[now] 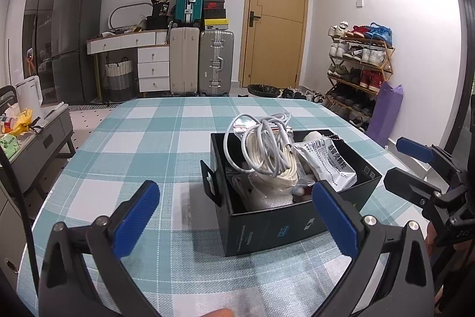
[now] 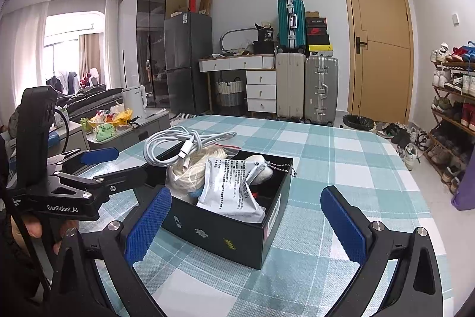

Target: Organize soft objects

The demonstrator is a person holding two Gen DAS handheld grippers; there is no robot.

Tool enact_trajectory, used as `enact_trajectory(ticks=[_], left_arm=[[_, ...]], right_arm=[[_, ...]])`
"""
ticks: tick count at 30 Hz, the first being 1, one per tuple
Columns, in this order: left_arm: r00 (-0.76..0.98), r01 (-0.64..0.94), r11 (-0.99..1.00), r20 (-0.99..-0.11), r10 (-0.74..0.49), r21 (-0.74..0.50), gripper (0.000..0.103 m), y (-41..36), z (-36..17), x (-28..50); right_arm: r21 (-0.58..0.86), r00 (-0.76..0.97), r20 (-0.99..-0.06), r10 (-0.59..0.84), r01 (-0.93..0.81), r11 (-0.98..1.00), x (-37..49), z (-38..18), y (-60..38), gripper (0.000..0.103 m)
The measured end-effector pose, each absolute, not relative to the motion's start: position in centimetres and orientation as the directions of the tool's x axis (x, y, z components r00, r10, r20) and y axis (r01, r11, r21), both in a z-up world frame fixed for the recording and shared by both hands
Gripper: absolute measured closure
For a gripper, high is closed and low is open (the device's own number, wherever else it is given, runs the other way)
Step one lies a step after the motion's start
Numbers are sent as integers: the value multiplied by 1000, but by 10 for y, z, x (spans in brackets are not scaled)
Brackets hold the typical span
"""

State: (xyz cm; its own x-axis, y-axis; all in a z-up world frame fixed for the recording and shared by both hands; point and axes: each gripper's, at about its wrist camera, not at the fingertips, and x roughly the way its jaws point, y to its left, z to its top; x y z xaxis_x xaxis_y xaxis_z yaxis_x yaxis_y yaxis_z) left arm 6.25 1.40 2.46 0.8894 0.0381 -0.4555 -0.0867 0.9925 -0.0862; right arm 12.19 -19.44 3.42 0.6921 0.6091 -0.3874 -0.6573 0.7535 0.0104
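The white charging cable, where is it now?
The white charging cable lies coiled on top of the pile in the black box, above the cream rope bundle and beside the white printed sachet.

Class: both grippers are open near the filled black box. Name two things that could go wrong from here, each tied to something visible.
1. The white cable is coiled loosely above the black box rim and overhangs one side; it may slip out or snag a finger.
2. The white sachet leans high against the contents; nudging the box might tip it out onto the checked tablecloth.
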Motion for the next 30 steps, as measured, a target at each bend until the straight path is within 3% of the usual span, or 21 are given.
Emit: enact_trajectory(ticks=[30], left_arm=[[892, -102, 990, -450, 50, -94, 0, 17, 25, 60]], right_arm=[[11, 688, -393, 610, -660, 751, 122, 35, -196, 1]])
